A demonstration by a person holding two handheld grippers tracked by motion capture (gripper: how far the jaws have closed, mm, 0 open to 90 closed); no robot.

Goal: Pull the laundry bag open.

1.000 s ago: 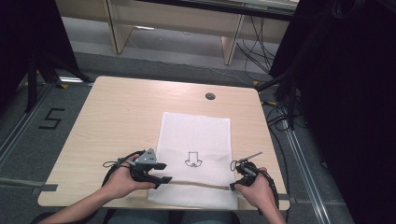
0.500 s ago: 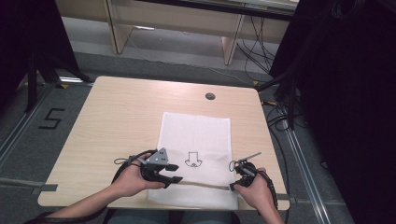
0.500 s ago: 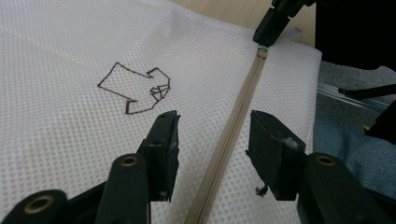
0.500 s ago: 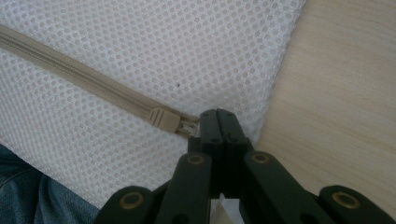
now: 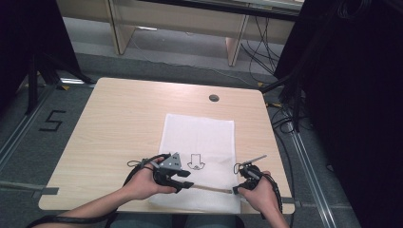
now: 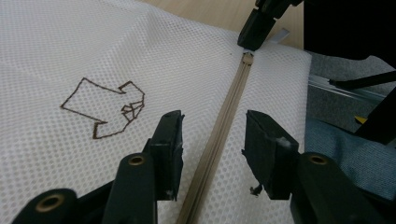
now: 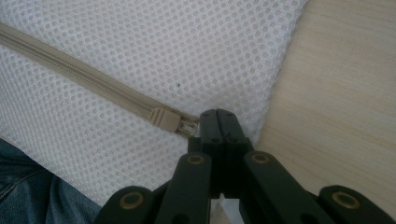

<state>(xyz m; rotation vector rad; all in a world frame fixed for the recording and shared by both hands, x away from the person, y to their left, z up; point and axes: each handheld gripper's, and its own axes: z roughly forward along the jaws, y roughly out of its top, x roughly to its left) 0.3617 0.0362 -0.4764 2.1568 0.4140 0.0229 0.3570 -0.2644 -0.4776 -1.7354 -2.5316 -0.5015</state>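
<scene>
Lying flat on the near half of the pale wooden table (image 5: pixel 119 123), the white mesh zip bag (image 5: pixel 202 135) overhangs its near edge, grey floor (image 5: pixel 28 142) and black curtains around. The right gripper (image 7: pixel 215 116) pinches the beige zipper pull (image 7: pixel 189 126) at the bag's near right. The left gripper (image 6: pixel 212 140), jaws just closing yet apart, straddles the beige zipper (image 6: pixel 229 112) untouched.

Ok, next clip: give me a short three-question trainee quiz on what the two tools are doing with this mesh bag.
1. True or false: the right tool is shut on the zipper pull.
2. What lies between the left tool's jaws? A) the zipper B) a pen C) a spoon
3. What is drawn on the mesh bag?
Key: 1 true. 2 A; the jaws have just been closing, astride it but not yet pressing. 3 an arrow outline.
</scene>
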